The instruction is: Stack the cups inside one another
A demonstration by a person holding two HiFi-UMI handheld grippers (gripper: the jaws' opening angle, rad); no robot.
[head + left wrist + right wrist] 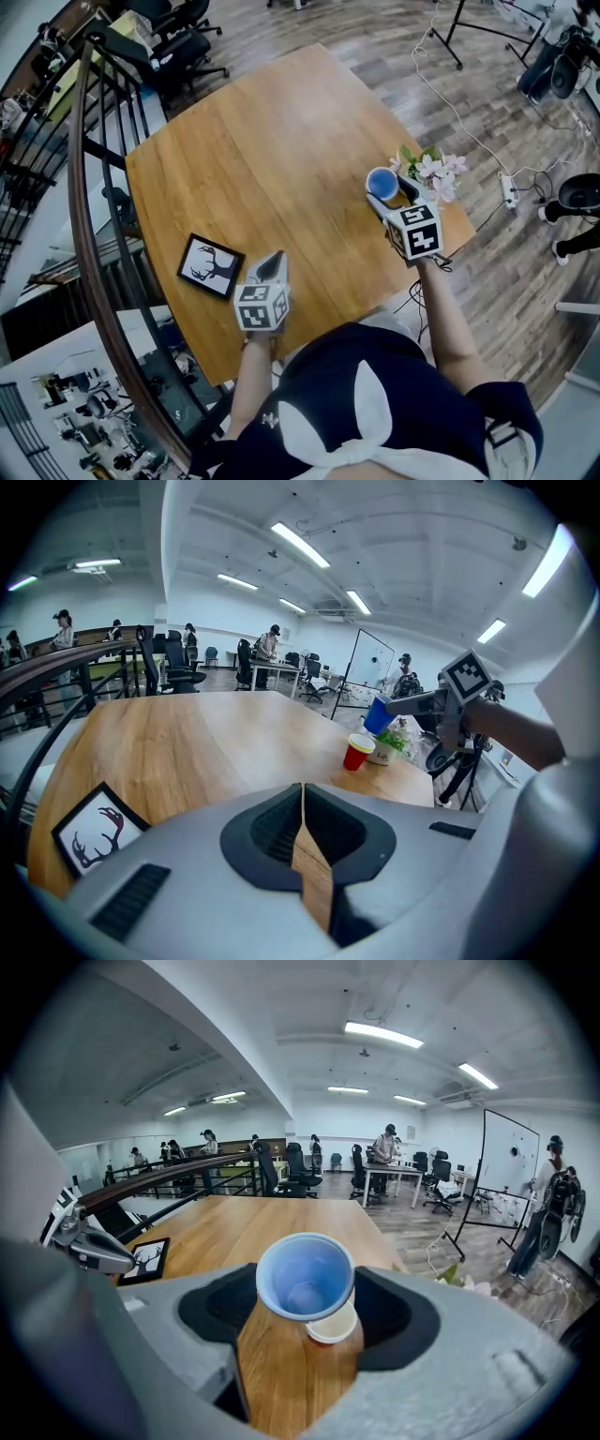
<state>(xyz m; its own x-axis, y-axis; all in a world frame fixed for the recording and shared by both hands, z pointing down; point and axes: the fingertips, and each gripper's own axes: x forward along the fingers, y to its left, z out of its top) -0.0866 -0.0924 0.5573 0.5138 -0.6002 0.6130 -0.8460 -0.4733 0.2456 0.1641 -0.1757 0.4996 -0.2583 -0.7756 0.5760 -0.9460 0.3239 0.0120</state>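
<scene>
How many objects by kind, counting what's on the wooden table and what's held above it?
Cups: 2 (tapered blue cup, red cup with a white inside)
Black-framed deer picture: 1
Potted plant with pink flowers: 1
Total: 4

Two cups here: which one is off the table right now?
The blue cup, gripped in the right gripper and held in the air. The red cup stands upright on the table beside the flower pot.
</scene>
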